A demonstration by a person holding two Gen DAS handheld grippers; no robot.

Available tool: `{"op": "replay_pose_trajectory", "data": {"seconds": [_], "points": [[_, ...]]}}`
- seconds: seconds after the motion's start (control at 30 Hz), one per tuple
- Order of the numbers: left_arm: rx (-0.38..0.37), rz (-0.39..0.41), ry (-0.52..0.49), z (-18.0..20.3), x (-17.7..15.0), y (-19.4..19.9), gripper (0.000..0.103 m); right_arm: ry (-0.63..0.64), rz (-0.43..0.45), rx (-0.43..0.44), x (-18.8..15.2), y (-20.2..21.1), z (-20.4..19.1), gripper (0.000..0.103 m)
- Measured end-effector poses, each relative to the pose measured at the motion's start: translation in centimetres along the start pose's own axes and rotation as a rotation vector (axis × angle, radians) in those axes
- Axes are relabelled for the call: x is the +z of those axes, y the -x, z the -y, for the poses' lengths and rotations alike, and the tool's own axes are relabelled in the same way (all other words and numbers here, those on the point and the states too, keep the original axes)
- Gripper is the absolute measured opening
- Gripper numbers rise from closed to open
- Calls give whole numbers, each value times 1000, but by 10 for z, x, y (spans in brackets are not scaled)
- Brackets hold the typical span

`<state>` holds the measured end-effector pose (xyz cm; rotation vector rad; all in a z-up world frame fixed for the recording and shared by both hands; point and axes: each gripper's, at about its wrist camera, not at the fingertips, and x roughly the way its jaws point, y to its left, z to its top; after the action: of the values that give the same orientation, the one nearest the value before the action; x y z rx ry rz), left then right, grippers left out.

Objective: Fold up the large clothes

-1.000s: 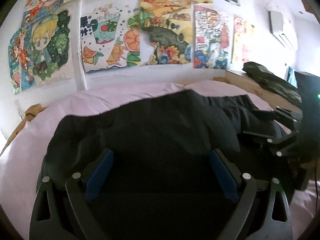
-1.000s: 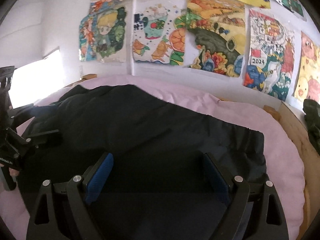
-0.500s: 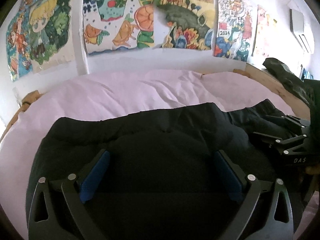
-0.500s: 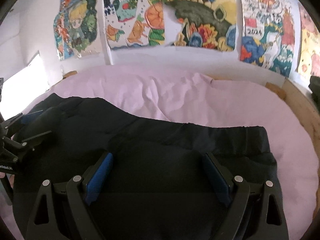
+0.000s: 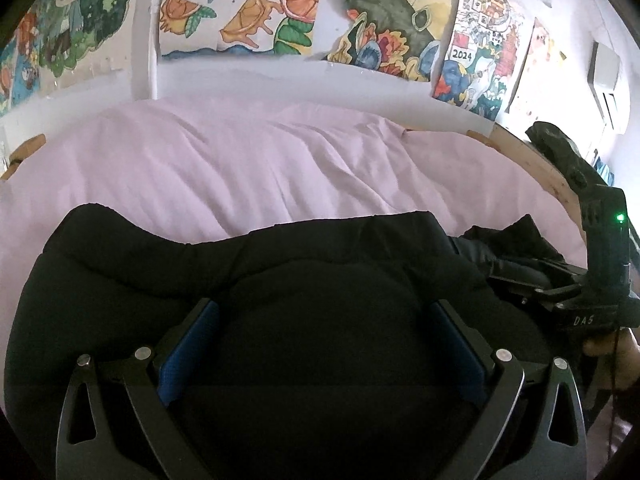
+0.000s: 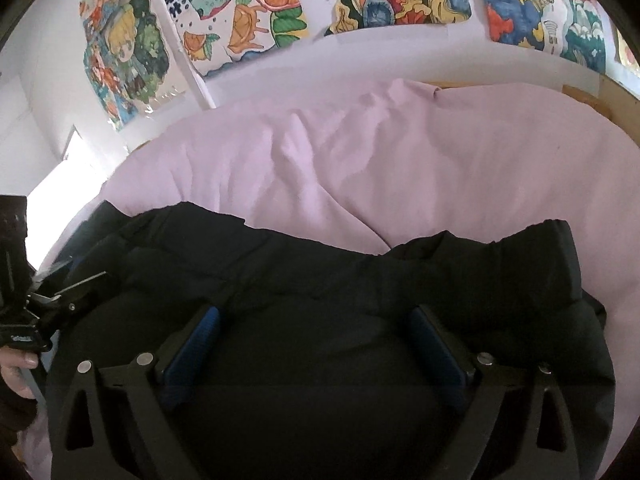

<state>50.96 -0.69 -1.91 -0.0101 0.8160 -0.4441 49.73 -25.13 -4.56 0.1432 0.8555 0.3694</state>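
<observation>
A black padded garment (image 5: pixel 320 264) lies on the pink bed sheet (image 5: pixel 280 168), its thick far edge running across both views. My left gripper (image 5: pixel 323 312) hangs over it, open, blue pads wide apart with cloth lying under them. My right gripper (image 6: pixel 314 316) is also over the garment (image 6: pixel 320 272), its jaws opening, cloth below and between them but not pinched. The right gripper (image 5: pixel 504 272) shows at the right edge of the left wrist view. The left gripper (image 6: pixel 80 272) shows at the left edge of the right wrist view.
Colourful posters (image 5: pixel 256 20) cover the white wall behind the bed. A wooden bed frame (image 5: pixel 532 160) runs along the right, with a dark bundle (image 5: pixel 560 148) on it. Bare pink sheet (image 6: pixel 400 160) stretches beyond the garment. A person's hand (image 6: pixel 16 372) holds the left gripper.
Both grippers have sunk and drawn back toward the near side. The garment's far edge now lies closer to me and much more pink sheet shows. The jaws stand slightly wider.
</observation>
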Motion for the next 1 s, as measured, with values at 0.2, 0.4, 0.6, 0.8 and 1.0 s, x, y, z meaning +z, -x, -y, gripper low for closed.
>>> {"op": "replay_pose_trajectory", "data": {"seconds": [0.2,0.4,0.6,0.8,1.0], "points": [[0,4,-2,1,-3,-4,102,-21,3,27,-2,1,4,98],[-3,9,-3,3,-4,-3,102,-17,14,21,-4,3,1,98],[1,17,-2,2,-8,-2,102,-67,74,104,0,26,10,98],[-14,9,23,-4,-9,-3,102,-27,58,104,3,72,13,98],[-22,6,30,-6,-8,-3,102,122,7,-41,-19,73,5,98]]}}
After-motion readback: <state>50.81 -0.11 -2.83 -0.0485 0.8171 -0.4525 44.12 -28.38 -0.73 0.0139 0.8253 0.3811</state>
